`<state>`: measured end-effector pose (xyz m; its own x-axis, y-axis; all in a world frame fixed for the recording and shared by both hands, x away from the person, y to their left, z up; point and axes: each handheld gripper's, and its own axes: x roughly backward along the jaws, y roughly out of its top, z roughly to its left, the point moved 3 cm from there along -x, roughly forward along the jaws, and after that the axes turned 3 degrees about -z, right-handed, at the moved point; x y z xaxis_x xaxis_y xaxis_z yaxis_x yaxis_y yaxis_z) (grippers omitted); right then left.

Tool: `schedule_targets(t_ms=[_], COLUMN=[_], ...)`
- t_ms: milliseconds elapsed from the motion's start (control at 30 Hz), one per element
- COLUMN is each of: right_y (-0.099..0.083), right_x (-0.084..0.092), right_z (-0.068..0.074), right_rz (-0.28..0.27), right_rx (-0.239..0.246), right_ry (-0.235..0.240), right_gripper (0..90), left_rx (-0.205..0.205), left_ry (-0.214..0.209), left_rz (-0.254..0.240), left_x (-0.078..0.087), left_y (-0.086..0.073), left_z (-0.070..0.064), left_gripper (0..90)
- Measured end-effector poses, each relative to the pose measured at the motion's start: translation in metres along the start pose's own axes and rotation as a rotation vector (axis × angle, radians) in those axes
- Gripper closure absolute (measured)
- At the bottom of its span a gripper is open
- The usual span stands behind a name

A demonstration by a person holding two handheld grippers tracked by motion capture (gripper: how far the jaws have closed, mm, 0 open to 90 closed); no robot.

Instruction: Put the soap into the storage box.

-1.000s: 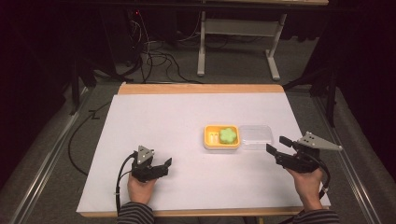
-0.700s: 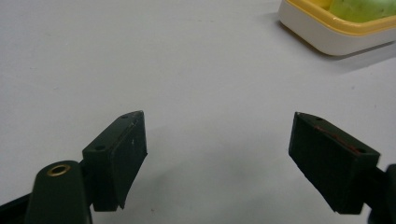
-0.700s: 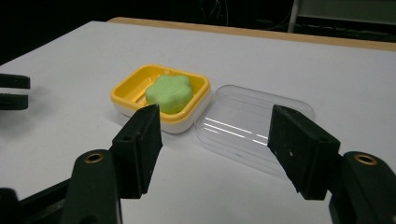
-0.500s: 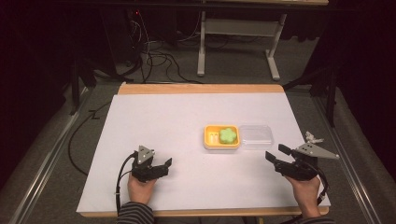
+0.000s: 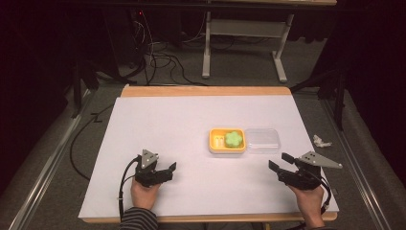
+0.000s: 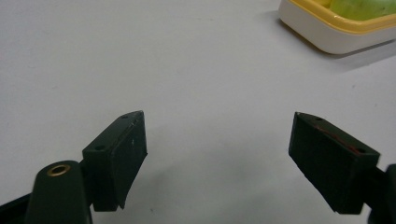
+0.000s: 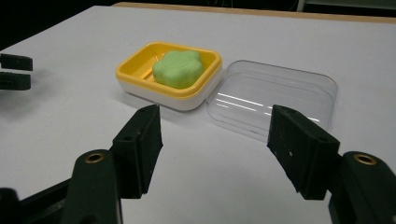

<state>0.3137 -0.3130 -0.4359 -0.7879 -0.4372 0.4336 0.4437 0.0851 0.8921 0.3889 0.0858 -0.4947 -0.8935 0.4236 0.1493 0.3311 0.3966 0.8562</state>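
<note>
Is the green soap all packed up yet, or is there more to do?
Partly done. The green soap already sits in the yellow soap dish. The clear lid is off, lying open beside the dish. Nothing is in hand: the right gripper has open, empty jaws pointing at the lid, and the left gripper is open over bare table. Probably left: putting the lid on.

Black hand-held gripper (image 5: 166, 171) (brass screws), seemingly striped sleeve (image 5: 139, 219).

Both grippers (image 5: 165, 168) (image 5: 281, 161) rest low, fingers apart.
</note>
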Motion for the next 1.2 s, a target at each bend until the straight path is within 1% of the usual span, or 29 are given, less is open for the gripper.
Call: schedule_targets(t_ms=[67, 167, 367, 400, 800, 867, 1000, 1200], right_y=[-0.001, -0.002, -0.005, -0.006, -0.013, -0.013, -0.013, -0.015], right_x=[-0.001, -0.003, -0.008, -0.009, -0.017, -0.018, -0.022, -0.029], right_z=[0.002, 0.003, 0.007, 0.007, 0.014, 0.014, 0.015, 0.018], right_rz=[0.005, 0.005, 0.013, 0.014, 0.043, 0.047, 0.054, 0.066], right_rx=[-0.007, 0.005, -0.004, 0.002, 0.006, 0.012, 0.005, 0.023], right_ry=[-0.001, 0.006, 0.014, 0.015, 0.029, 0.030, 0.034, 0.037], right_gripper=[35.8, 35.9, 35.9, 35.9, 36.0, 36.0, 36.0, 36.0], left_rx=[0.003, 0.000, 0.003, 0.003, 0.003, 0.002, 0.001, 0.003], left_ry=[0.000, 0.001, 0.002, 0.002, 0.001, 0.001, 0.002, 0.000], left_rz=[-0.002, -0.001, -0.002, -0.002, -0.001, 0.003, 0.003, -0.003], left_x=[0.000, 0.000, -0.001, -0.001, -0.001, -0.001, -0.001, 0.000], left_y=[0.000, 0.000, 0.000, 0.000, 0.000, 0.000, 0.000, 0.000], left_z=[0.000, 0.000, 0.000, 0.000, 0.000, 0.001, 0.001, 0.000], left_gripper=[19.7, 19.7, 19.8, 19.8, 19.9, 19.9, 19.9, 19.8])
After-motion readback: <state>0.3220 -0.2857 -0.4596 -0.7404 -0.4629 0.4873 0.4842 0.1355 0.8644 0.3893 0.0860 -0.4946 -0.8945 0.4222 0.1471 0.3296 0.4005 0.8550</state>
